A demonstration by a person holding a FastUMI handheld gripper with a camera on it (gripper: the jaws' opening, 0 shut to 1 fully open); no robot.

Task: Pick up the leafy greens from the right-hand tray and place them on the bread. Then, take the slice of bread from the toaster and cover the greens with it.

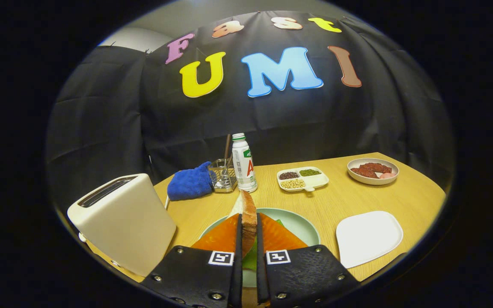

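Note:
My gripper (248, 233) is shut on a slice of bread (246, 214), which stands on edge between the two fingers and sticks up ahead of them. Right under it lies a pale green round plate (302, 224); a bit of leafy green (250, 259) shows between the fingers over the plate. The cream toaster (122, 220) stands to the left of the fingers, its slots seen from the side. Right of the plate sits a white square tray (368, 237) with a bare top.
Beyond the plate stand a white bottle (244, 164), a wire holder (224, 174) and a blue cloth (190, 183). A divided dish of beans (303, 178) and a bowl of red pieces (372, 170) sit at the back right on the wooden table (349, 199).

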